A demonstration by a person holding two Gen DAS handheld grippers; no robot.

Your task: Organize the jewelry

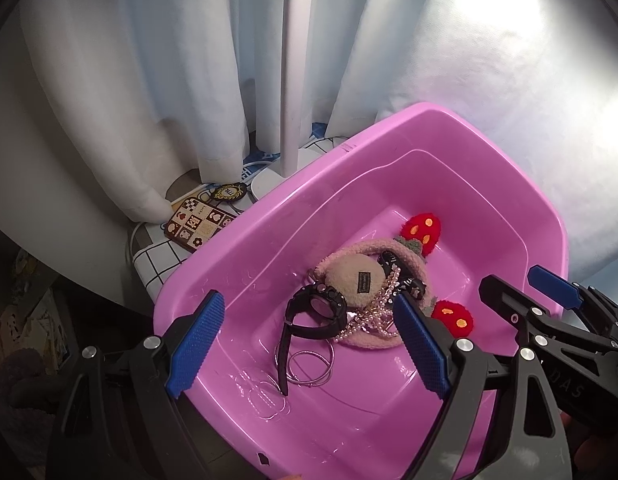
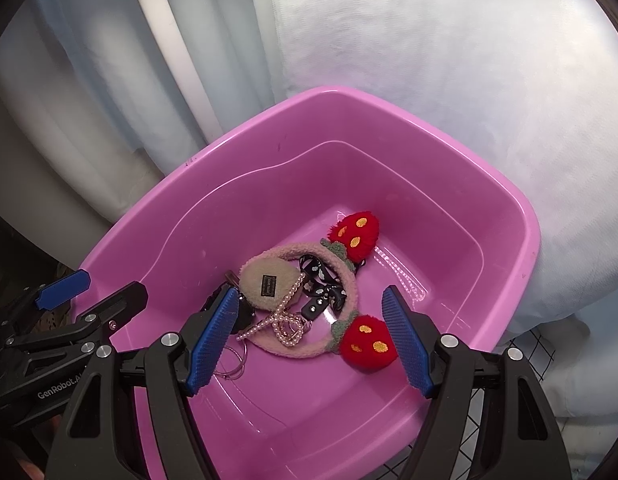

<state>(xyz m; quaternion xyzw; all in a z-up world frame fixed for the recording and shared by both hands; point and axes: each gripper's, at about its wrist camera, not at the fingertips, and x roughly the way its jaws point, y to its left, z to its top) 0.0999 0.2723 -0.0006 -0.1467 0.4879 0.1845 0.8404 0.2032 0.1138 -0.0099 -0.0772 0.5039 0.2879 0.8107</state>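
A pink plastic tub [image 1: 245, 236] [image 2: 181, 184] holds a jewelry pile: a plush headband with red strawberries [image 1: 457, 318] [image 2: 369, 344], a beige fuzzy clip [image 1: 355, 280] [image 2: 265, 284], a pearl chain [image 1: 373, 314] [image 2: 285, 316], a black watch [image 1: 319, 308], thin silver hoops [image 1: 309, 364] [image 2: 233, 360] and a black patterned strap [image 2: 321, 280]. My left gripper [image 1: 309, 348] is open and empty above the tub's near side, over the watch and hoops. My right gripper [image 2: 309, 344] is open and empty above the headband; it also shows in the left wrist view [image 1: 521, 288].
White curtains [image 1: 149, 80] and a white lamp pole [image 1: 293, 60] stand behind the tub. A patterned phone case [image 1: 197, 224] and a black badge [image 1: 229, 191] lie on the grid-pattern cloth [image 1: 157, 256] left of the tub. A white pillow [image 2: 469, 80] lies to the right.
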